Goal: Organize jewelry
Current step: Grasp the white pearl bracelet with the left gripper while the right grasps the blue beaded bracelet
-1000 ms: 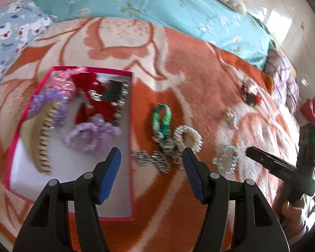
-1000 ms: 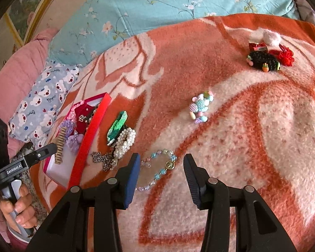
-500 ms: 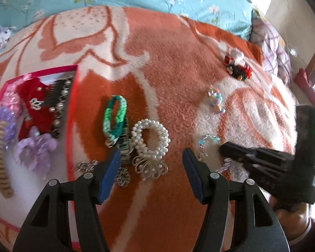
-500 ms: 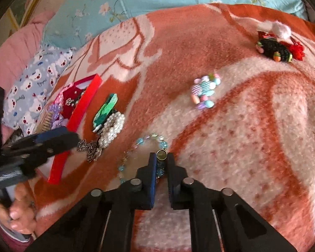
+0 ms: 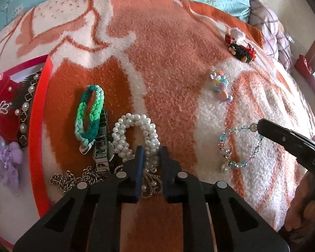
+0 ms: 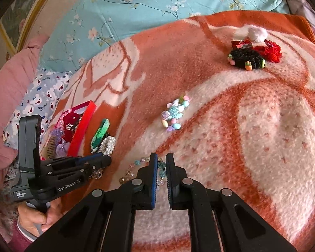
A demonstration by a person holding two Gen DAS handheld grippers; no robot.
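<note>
the orange and white blanket [image 5: 161,48] is carrying everything, with the red-walled box [image 5: 38,113] sitting at its left edge and already holding hair clips and a lilac flower piece. just outside the box's right wall a green braided bracelet [image 5: 90,113] is lying beside a mosaic-strap watch [image 5: 100,147], and the pearl bracelet [image 5: 136,134] is touching that watch. the left gripper [image 5: 151,153] is pinching down on the near side of the pearl bracelet, jaws nearly together with beads between them, over a silver chain [image 5: 73,178]. toward the blanket's right side, the right gripper [image 6: 161,163] is clamping the blue glass-bead bracelet [image 5: 239,145] at its round clasp, the rest of the loop trailing on the pile. a pastel charm cluster [image 6: 175,113] and a black scrunchie [image 6: 245,59] are lying well apart, nearer the far right corner. both bracelets look light, limp and slippery; a grip across the strand seems safest, lifting slowly so the neighbouring chain is not dragged along.
</note>
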